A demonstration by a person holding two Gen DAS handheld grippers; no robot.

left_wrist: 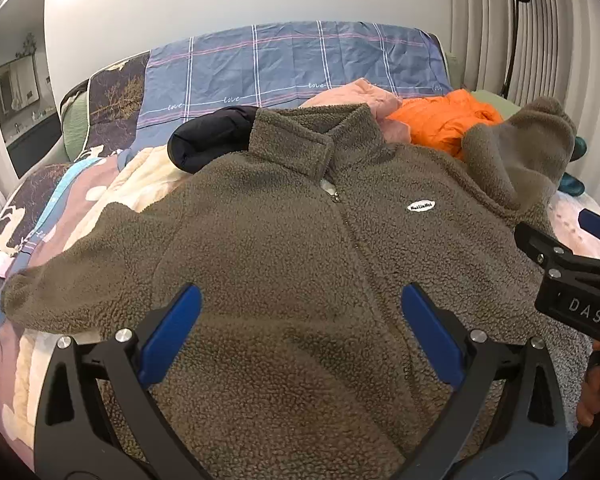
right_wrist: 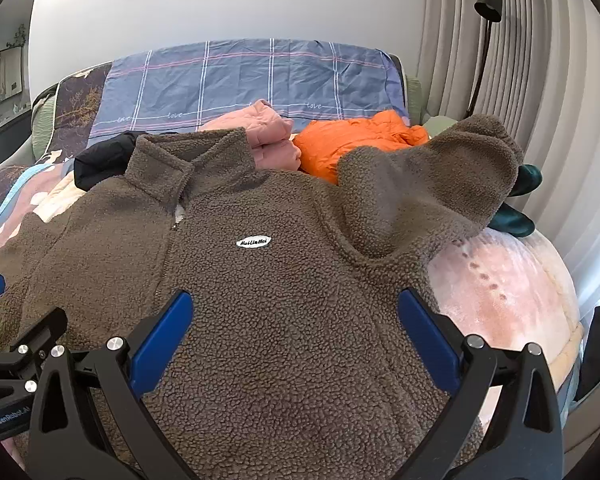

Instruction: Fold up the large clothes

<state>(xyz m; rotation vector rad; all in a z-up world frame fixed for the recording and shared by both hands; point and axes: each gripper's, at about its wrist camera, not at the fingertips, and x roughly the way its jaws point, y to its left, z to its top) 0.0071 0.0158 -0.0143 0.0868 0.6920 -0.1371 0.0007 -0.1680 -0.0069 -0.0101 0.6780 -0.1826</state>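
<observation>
Both of your claws stand wide and hold nothing. The left claw (left_wrist: pixel 300 332) hangs over the lower front of the brown fleece jacket (left_wrist: pixel 284 264), and the right claw (right_wrist: pixel 294 330) sits close beside it, over the same hem area on the badge side. The jacket lies face up on the bed (left_wrist: pixel 60 216), zip closed, collar away from you, straight ahead of both claws.

Here is what could trip you up, as far as I can judge.

The far sleeve (right_wrist: pixel 428 184), ahead and to the right of your right claw, is flipped up and bunched against the orange jacket (right_wrist: pixel 360 140) behind it. If you fold the body first, that lump will probably get trapped inside and leave a bulge. Flatten it out before anything else.

The near sleeve (left_wrist: pixel 60 292), out to the left of your left claw, reaches toward the bed's edge. Tug the body toward the right and it may drag or slide off.

The fleece is thick and springy. A shallow pinch could grab only the top layer, so the front lifts while the back stays on the bed. Bite deep enough to take both layers.

Your two claws are nearly touching, so closing or swinging either one inward risks a knock. Spread them apart first.

The pink garment (right_wrist: pixel 268 136) and dark garment (left_wrist: pixel 212 140) lie just beyond the collar; a fold pushed that way could catch them.
</observation>
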